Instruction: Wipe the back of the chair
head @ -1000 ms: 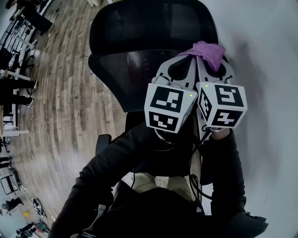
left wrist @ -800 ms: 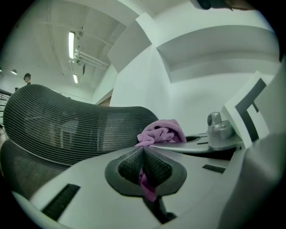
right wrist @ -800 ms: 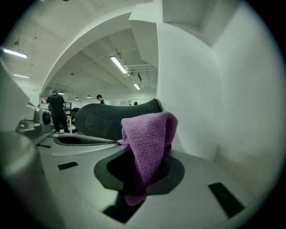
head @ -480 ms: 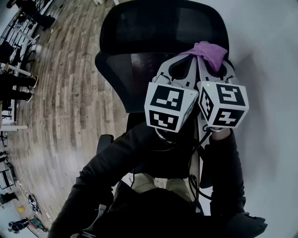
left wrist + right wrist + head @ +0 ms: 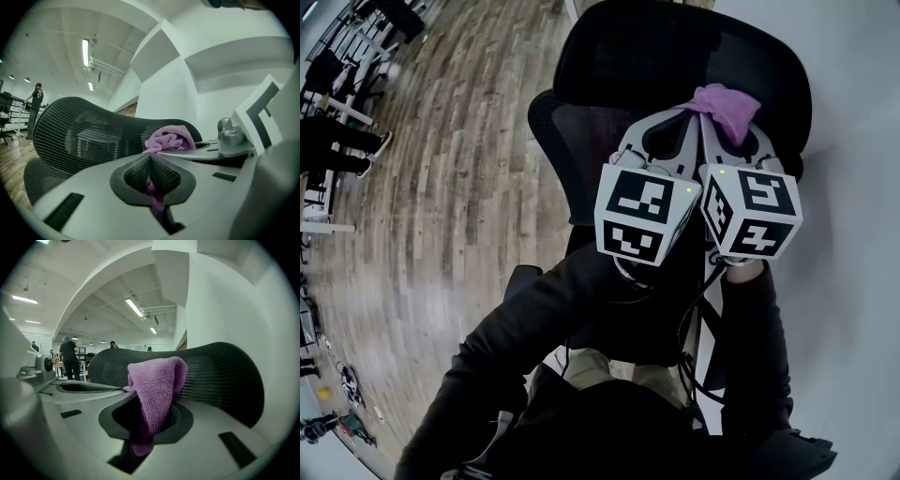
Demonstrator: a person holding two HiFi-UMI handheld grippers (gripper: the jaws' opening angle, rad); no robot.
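Right gripper is shut on a purple cloth, held by the black chair back. Left gripper is closed, a purple bit pinched inside.

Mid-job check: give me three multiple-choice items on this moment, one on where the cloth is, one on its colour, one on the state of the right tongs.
1. Where is the purple terry cloth?
A. in a bucket
B. at the tongs' tips, by the black mesh chair back
C. on a desk

2. What colour is the cloth?
A. yellow
B. white
C. purple

3. The right tongs are:
A. shut on the cloth
B. wide open and empty
C. shut on a sponge

Answers:
1 B, the head view shows it at the tips over the mesh.
2 C, it is purple in every view.
3 A, the right gripper view shows the cloth pinched between the jaws.
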